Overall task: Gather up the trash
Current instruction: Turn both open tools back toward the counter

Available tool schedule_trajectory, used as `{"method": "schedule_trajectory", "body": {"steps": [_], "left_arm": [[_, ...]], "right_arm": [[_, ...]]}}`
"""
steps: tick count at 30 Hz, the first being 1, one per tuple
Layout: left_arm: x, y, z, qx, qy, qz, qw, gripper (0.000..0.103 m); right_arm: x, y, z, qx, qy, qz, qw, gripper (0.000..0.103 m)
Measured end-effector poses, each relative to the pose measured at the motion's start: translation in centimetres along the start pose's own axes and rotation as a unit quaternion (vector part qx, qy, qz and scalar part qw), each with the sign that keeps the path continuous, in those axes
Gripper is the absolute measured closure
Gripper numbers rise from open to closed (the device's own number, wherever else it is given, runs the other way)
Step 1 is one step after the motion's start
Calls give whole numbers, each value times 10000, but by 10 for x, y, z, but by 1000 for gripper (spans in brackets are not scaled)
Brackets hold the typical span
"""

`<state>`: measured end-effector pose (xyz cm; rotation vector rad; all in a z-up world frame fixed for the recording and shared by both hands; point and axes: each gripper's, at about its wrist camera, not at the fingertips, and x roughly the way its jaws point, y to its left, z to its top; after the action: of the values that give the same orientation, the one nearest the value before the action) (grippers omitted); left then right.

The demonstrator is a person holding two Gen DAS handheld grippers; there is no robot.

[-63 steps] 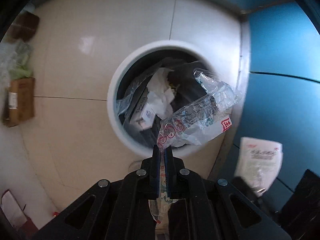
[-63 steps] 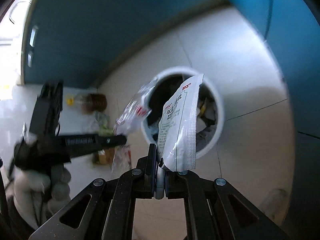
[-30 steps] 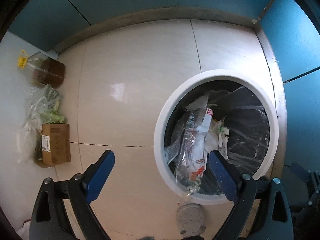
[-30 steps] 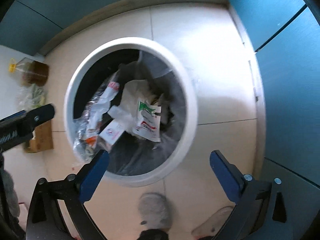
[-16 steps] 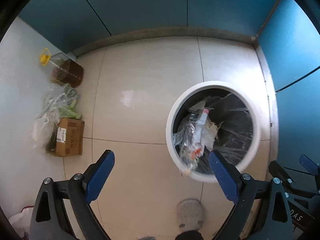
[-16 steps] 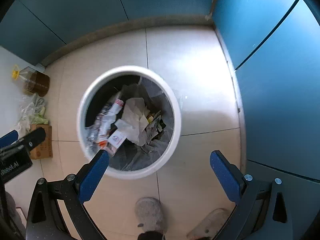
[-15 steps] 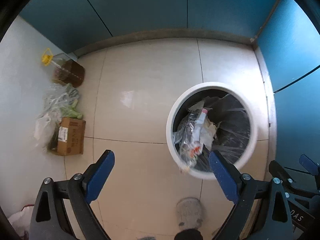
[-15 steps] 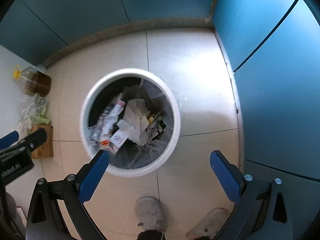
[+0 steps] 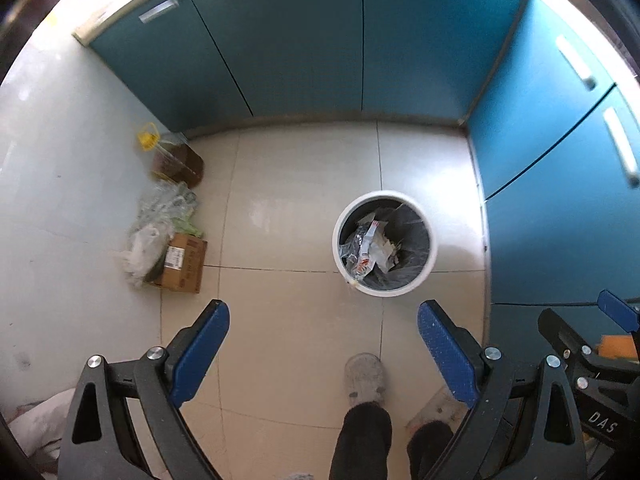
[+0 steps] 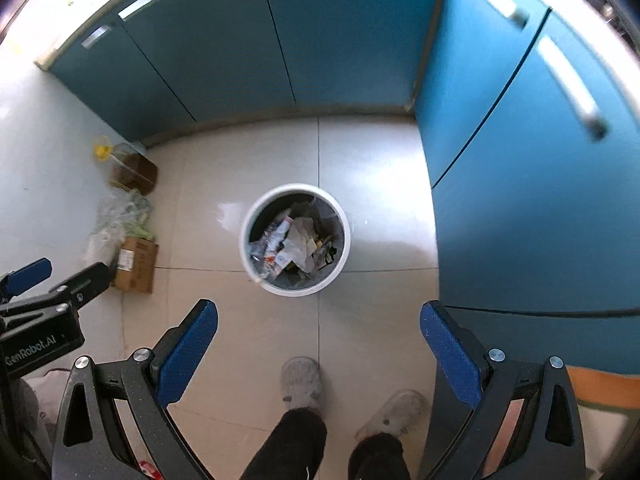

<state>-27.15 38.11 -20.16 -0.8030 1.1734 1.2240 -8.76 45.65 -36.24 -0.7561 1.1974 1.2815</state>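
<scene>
Against the pale wall on the left stands a clear plastic jug with a yellow cap (image 9: 176, 158), holding brown liquid, and just in front of it lies a heap of crumpled clear and white plastic bags (image 9: 154, 220) touching a small brown cardboard box (image 9: 184, 262) with a white label. The left gripper (image 9: 323, 350) hangs high above the beige tiled floor (image 9: 288, 184) with its blue-padded jaws spread wide and nothing between them. Further right, near the corner of the teal cabinet doors (image 9: 304, 48), sits the round white waste bin with a dark liner (image 9: 424, 276), and the trash is inside it: a clear printed plastic wrapper (image 9: 362, 250) lies against the bin's left side, beside crumpled white paper (image 9: 382, 250) and other scraps. In the right wrist view the same bin (image 10: 256, 268) lies ahead and below, with the wrapper (image 10: 272, 246) and paper (image 10: 298, 242) in it. The person's two grey slippers (image 10: 302, 380) and dark trouser legs stand on the floor near the bin. The right gripper (image 10: 319, 354) is likewise held high, its blue jaws spread wide and empty, close to the cabinets on the right.
</scene>
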Motion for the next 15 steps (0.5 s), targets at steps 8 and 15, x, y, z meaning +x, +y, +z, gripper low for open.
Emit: {"method": "schedule_trajectory", "body": {"steps": [8,15], "left_arm": [[-110,-6,-14,109,-368,-44,9993,7],[-186,-40,-10,283,-778,62,9965,7]], "right_arm": [[-133,-9,-10,135,-420,278,9986,1],[-212,-63,-21,808,-817,965,9887,1]]}}
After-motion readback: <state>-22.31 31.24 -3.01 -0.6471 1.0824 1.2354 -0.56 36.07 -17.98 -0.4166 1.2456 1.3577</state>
